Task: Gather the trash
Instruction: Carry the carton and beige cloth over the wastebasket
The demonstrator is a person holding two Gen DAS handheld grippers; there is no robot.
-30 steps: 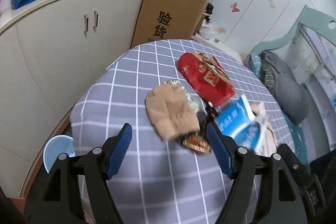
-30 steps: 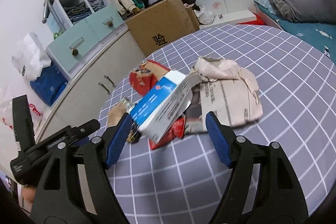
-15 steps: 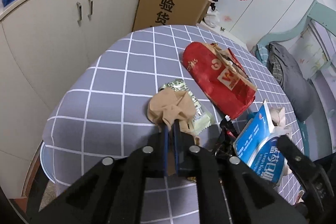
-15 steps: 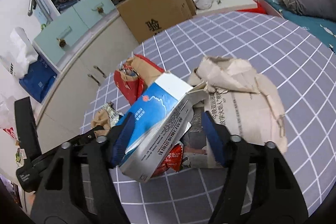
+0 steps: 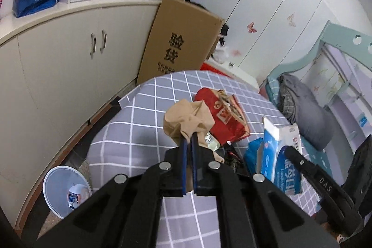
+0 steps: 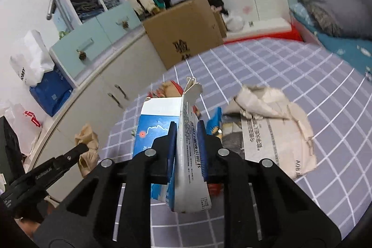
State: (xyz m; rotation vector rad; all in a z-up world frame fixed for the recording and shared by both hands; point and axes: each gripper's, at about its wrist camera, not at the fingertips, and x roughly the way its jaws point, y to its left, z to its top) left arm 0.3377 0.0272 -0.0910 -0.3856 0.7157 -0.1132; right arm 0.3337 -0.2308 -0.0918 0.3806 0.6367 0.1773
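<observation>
Grid-checked grey tablecloth (image 5: 144,131) fills mid-frame; left gripper (image 5: 188,143) pinches the tan crumpled paper (image 5: 186,117) at centre, lifted; right gripper (image 6: 187,131), jaws just closing, squeezes the blue-and-white carton (image 6: 162,124); newspaper (image 6: 274,127) lies right; a bin (image 5: 62,192) sits lower left.

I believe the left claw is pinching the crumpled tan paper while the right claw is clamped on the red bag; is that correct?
Only the second half is wrong. The right wrist view shows the right claw clamped on the blue and white carton, not the red bag, which lies on the table. The left claw is indeed pinching the crumpled tan paper.
</observation>
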